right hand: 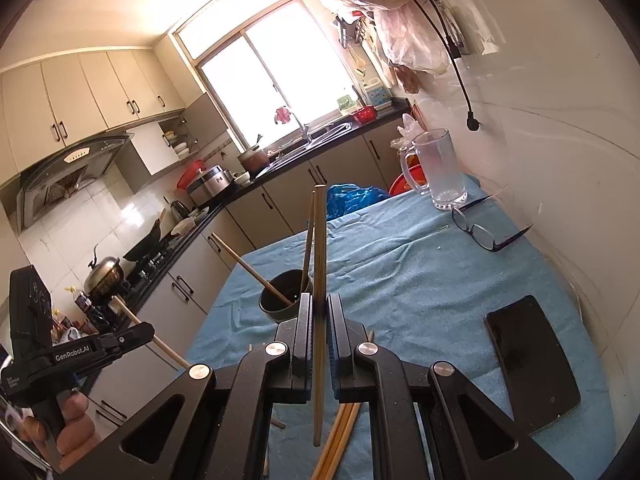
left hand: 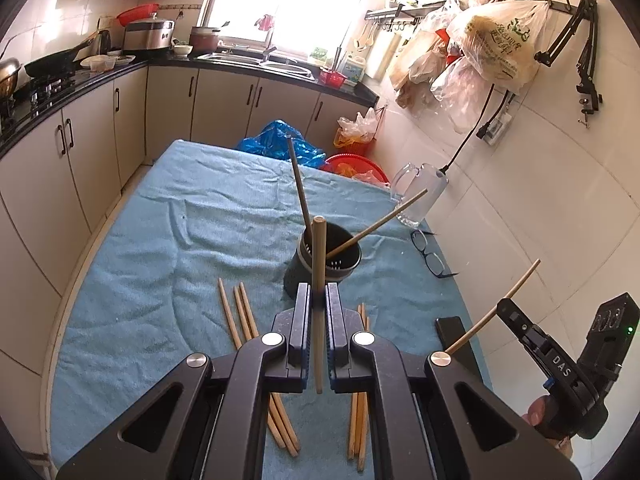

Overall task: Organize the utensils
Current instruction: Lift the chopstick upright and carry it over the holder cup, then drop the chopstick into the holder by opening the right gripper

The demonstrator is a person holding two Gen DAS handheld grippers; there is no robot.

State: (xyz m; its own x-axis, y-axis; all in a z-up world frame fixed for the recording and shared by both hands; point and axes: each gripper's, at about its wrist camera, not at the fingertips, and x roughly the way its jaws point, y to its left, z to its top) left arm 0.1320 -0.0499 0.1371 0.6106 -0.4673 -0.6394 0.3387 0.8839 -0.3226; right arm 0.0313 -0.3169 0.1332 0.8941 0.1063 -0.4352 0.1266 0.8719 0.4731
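Observation:
A dark round utensil holder (left hand: 326,266) stands on the blue cloth and holds two chopsticks (left hand: 298,178) that lean apart. It also shows in the right wrist view (right hand: 280,294). My left gripper (left hand: 319,298) is shut on a wooden chopstick (left hand: 319,248), held upright just in front of the holder. My right gripper (right hand: 319,304) is shut on another wooden chopstick (right hand: 319,240), also upright, near the holder. The right gripper shows at the far right of the left wrist view (left hand: 508,306). Several loose chopsticks (left hand: 240,312) lie on the cloth below my left gripper.
The table carries a blue cloth (left hand: 160,240). A glass mug (right hand: 438,168), glasses (right hand: 480,232) and a black phone (right hand: 530,364) lie along the right side by the tiled wall. Kitchen cabinets and a counter run along the left and far side.

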